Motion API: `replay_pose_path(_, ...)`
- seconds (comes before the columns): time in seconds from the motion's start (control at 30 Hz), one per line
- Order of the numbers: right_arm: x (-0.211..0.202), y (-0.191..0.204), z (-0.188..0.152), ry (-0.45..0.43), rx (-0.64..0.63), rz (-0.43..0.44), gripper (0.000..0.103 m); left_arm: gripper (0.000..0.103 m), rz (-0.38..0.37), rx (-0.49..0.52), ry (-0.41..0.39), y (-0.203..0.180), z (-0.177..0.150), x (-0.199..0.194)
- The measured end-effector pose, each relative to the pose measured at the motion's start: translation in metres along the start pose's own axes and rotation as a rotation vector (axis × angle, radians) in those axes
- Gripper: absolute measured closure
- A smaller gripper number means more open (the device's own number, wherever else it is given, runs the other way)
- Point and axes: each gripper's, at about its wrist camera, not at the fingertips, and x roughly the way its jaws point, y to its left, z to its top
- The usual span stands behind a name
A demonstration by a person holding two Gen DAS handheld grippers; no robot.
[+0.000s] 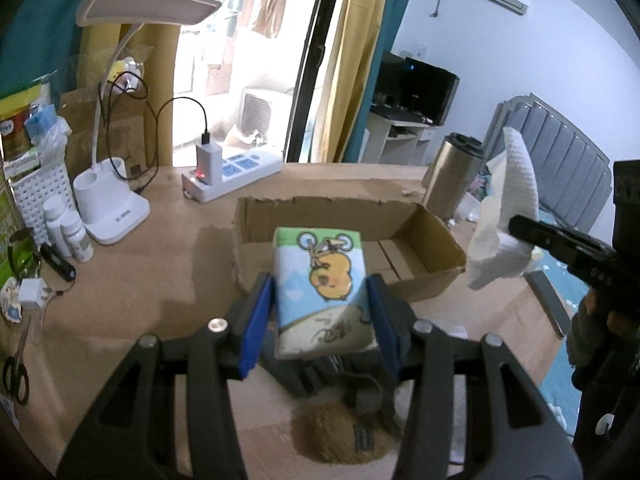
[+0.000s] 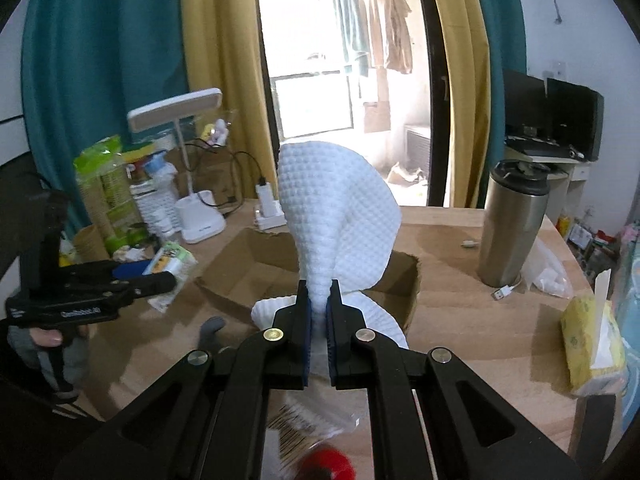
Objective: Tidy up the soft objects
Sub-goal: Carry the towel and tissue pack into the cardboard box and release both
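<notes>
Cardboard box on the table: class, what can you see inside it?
The cardboard box shows only bare floor flaps. The tissue pack in the left gripper covers its near left part.

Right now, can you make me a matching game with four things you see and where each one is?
Things:
1. tissue pack
2. white cloth
3. cardboard box
4. steel tumbler

Places:
A. standing on the table, right of the box
B. pinched in the right gripper
C. open on the table, between both grippers
D. held in the left gripper

Pairs: 1-D, 2-B, 3-C, 4-A
</notes>
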Motion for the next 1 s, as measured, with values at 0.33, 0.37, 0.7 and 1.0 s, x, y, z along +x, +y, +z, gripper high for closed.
replay_pose_path(0.33,0.033,-0.013,0.01,0.033,0.01,-0.031,0.096,0.054,0.029,0.003,-0.013,0.013,0.019,0.021)
replay_pose_path(0.37,0.036,-0.013,0.011,0.035,0.011,-0.032,0.096,0.054,0.032,0.003,-0.013,0.014,0.021,0.025)
replay_pose_path(0.7,0.07,-0.023,0.012,0.087,0.022,-0.052,0.096,0.054,0.051,0.002,0.003,0.028,0.031,0.053)
replay_pose_path(1.0,0.096,-0.028,0.006,0.148,0.026,-0.055,0.096,0.053,0.048,0.006,0.038,0.032,0.031,0.077)
